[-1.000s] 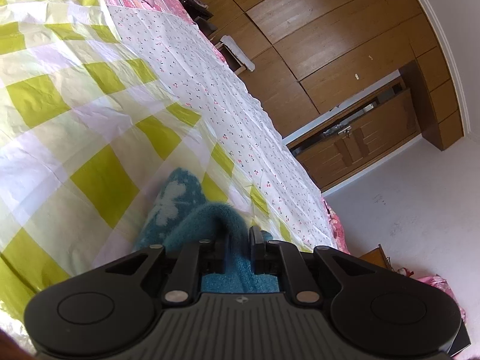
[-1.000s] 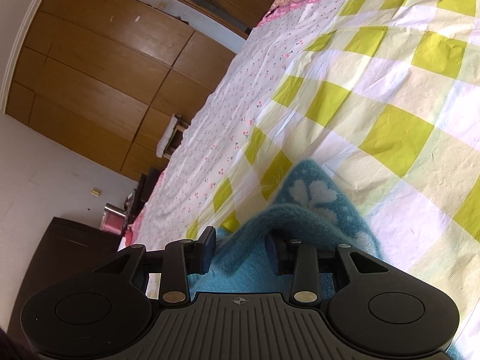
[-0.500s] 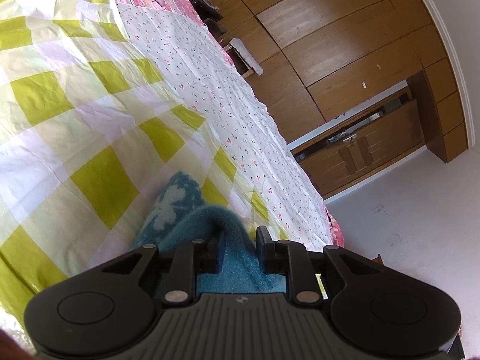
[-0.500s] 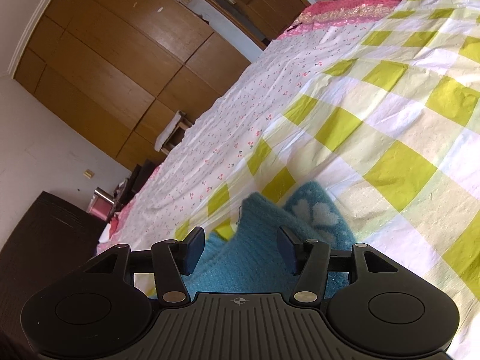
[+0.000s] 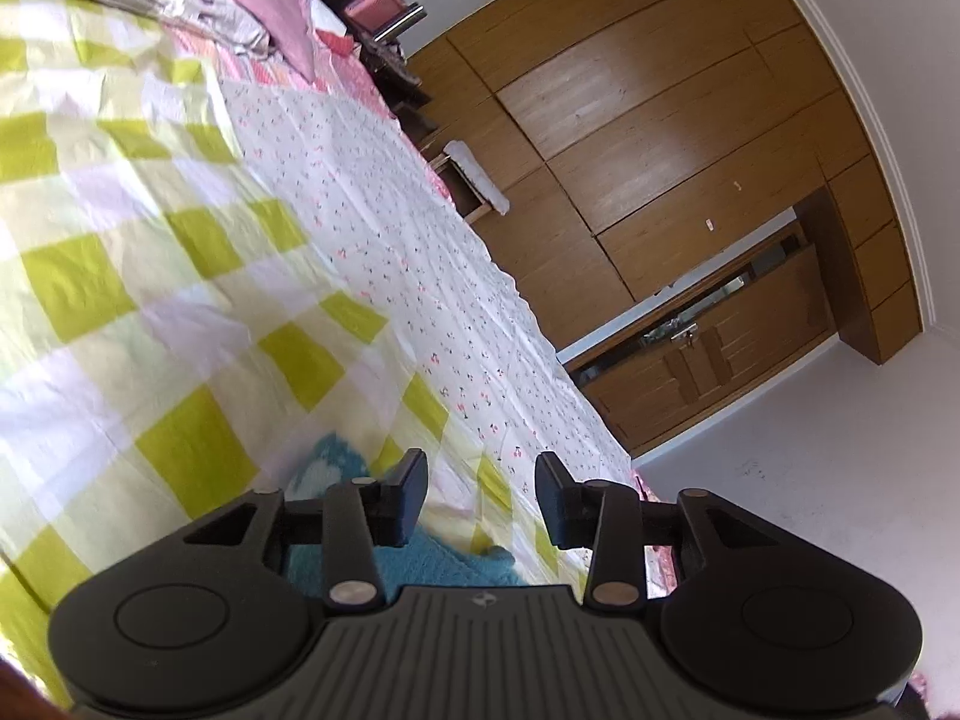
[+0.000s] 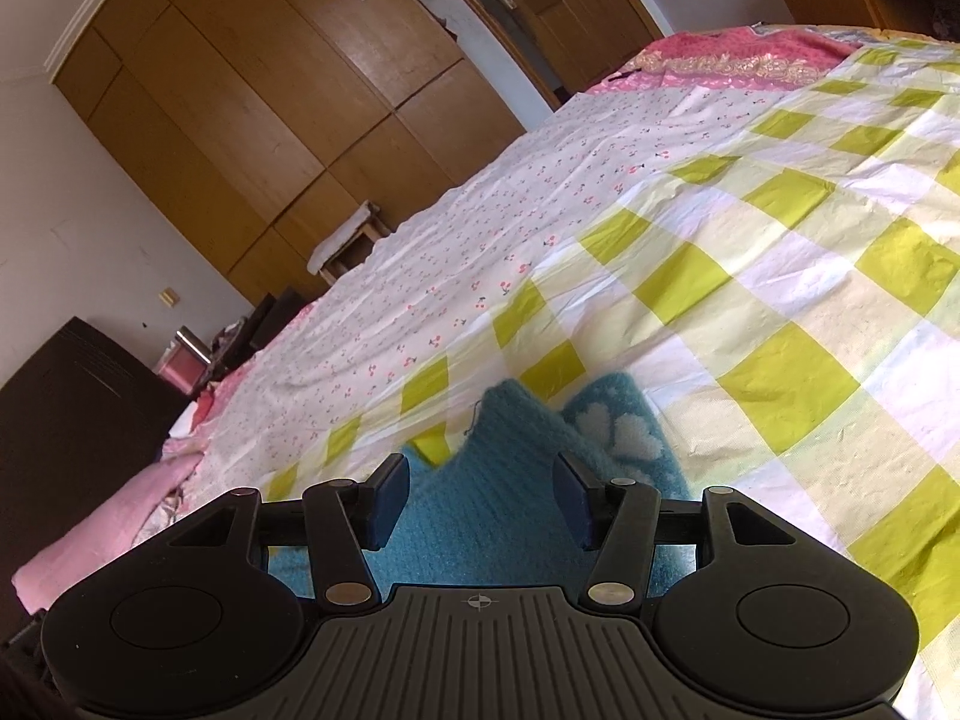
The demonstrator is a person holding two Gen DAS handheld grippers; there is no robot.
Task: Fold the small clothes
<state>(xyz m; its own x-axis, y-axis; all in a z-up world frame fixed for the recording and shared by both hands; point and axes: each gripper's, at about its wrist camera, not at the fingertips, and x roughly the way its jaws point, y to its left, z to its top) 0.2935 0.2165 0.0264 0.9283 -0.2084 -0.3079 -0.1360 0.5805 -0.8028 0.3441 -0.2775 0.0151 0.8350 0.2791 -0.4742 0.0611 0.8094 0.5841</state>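
Observation:
A small teal knitted garment with white heart shapes lies on the green-and-white checked bed cover, partly folded over itself. In the right wrist view my right gripper is open just above it, with nothing between the jaws. In the left wrist view the teal garment shows only below and behind my left gripper, which is open and empty above the bed cover.
A white sheet with small cherry prints covers the far side of the bed. Wooden wardrobes stand beyond it. Pink bedding and pale clothes lie at the bed's far end. A stool stands by the wardrobes.
Both grippers were shut on the teal garment one second ago. Both have opened and let it go, the right first. The garment now lies on the bed and both grippers have lifted back.

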